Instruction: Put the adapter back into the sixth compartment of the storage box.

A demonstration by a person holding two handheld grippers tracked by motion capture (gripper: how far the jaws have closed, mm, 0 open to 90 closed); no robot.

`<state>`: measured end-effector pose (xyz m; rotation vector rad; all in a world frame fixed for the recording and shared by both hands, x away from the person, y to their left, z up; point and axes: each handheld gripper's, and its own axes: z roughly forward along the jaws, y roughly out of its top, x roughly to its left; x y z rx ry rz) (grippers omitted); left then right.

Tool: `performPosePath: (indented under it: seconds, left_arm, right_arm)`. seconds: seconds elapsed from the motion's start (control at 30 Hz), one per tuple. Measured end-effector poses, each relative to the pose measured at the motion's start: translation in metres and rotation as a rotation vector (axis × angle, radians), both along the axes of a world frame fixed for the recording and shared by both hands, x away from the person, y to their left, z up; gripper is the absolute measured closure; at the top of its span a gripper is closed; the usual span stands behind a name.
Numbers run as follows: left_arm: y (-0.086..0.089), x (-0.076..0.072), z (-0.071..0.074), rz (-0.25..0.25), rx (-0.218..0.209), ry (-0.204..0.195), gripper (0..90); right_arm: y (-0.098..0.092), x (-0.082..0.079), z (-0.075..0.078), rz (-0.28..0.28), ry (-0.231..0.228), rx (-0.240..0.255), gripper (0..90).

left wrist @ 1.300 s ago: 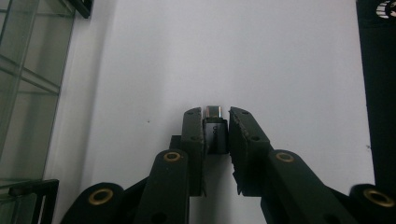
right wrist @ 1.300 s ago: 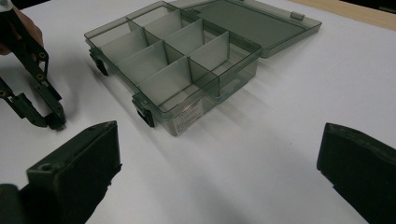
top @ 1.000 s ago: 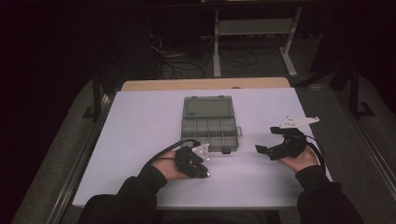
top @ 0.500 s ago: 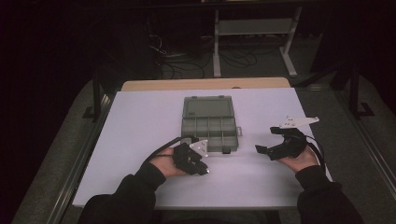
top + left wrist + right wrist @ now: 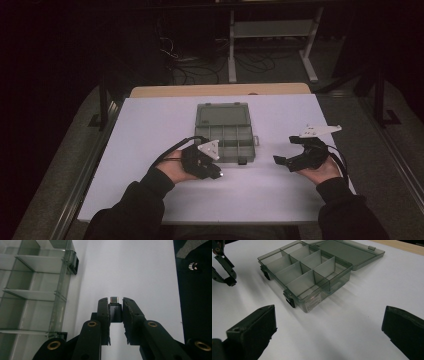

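One small black adapter (image 5: 115, 312) with metal plug, upright in left gripper (image 5: 115, 307)

left gripper (image 5: 115, 308) clamps small adapter (image 5: 115, 311) | compartment box (image 5: 32, 290) beside

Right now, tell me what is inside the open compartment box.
The compartment box lies open, lid folded flat behind it. Every divided cell seen from the right gripper view looks empty. The small USB-C adapter is outside it, clamped in the left gripper. Cell floors behind the dividers are partly hidden.
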<state>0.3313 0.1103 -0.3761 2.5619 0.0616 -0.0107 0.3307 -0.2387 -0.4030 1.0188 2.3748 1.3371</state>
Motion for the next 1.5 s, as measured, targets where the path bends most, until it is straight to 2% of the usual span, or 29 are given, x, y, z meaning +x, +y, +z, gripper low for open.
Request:
performPosePath:
  seconds: [0.53,0.57,1.03,1.5]
  left_arm:
    - [0.005,0.006,0.019,0.008,-0.012,-0.02,76.4]
    - [0.006,0.009,0.023,0.015,-0.024,-0.024,76.3]
    - [0.011,0.022,0.046,0.035,-0.038,-0.047,76.4]
    - [0.008,0.039,0.056,0.05,-0.052,-0.052,76.4]
  right_arm:
    - [0.0,0.0,0.0,0.001,0.003,-0.001,0.0]
    - [0.0,0.0,0.0,0.001,0.003,-0.001,0.0]
    - [0.001,0.0,-0.001,0.004,0.007,-0.004,0.0]
    - [0.001,0.0,-0.001,0.007,0.011,-0.006,0.0]
